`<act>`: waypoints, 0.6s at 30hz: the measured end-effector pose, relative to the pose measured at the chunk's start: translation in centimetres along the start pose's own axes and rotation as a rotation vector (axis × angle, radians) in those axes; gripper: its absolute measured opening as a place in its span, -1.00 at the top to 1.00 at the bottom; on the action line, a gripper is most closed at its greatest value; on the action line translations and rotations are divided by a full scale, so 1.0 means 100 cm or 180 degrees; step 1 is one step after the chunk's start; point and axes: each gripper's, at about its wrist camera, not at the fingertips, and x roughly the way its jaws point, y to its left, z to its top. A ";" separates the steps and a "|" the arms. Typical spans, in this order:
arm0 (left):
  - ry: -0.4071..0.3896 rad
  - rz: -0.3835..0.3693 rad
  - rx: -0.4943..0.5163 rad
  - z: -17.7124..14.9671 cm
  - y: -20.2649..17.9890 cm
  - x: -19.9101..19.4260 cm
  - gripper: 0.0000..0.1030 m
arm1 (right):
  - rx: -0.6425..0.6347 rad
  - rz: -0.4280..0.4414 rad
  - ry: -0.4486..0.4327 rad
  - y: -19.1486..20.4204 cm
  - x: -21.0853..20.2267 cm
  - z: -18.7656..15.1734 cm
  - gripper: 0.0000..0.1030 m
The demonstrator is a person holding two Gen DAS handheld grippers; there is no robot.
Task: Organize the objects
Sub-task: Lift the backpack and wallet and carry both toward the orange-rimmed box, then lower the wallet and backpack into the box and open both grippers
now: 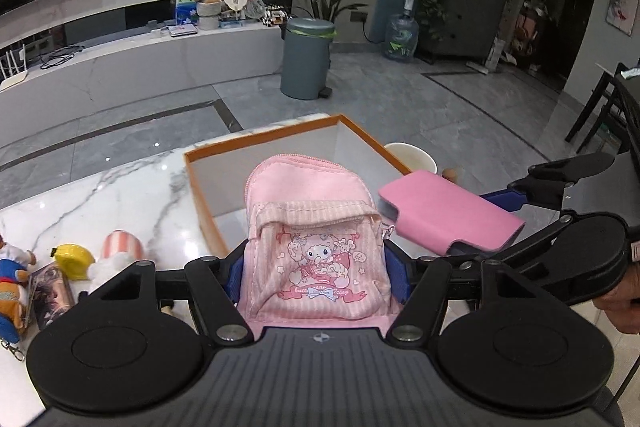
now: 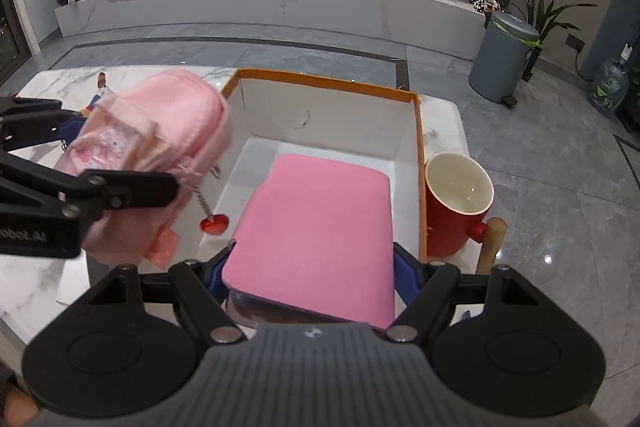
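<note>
A small pink backpack (image 1: 316, 195) with a cartoon print sits between the blue pads of my left gripper (image 1: 316, 267), which is shut on it in front of the orange-rimmed box (image 1: 260, 141). In the right wrist view the backpack (image 2: 172, 119) hangs at the box's left edge, a red heart charm (image 2: 214, 223) dangling from it. My right gripper (image 2: 312, 271) is shut on a flat pink case (image 2: 320, 219), held above the white inside of the box (image 2: 320, 83). The left wrist view has that case (image 1: 448, 211) to the right of the backpack.
A red mug (image 2: 452, 227) with a wooden handle stands against the box's right wall. On the marble table (image 1: 100, 195) to the left lie a yellow toy (image 1: 74, 261), a striped pink plush (image 1: 120, 251) and a bear figure (image 1: 12, 279). A grey bin (image 1: 306, 59) stands on the floor beyond.
</note>
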 end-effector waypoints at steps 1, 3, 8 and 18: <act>0.0014 -0.0006 0.0010 0.002 -0.004 0.001 -0.47 | -0.0020 -0.0010 0.0002 -0.001 0.001 -0.001 -0.50; 0.0037 -0.0005 0.0029 0.003 -0.009 0.005 -0.47 | -0.0057 -0.0035 0.0008 0.000 0.004 -0.001 -0.50; 0.0139 0.0014 0.0077 0.002 -0.017 0.011 -0.47 | -0.0104 -0.0038 0.0037 -0.002 0.010 -0.002 -0.50; 0.0439 0.0115 0.0119 -0.003 -0.016 0.031 -0.47 | -0.0354 -0.0131 0.0154 0.013 0.024 -0.012 -0.50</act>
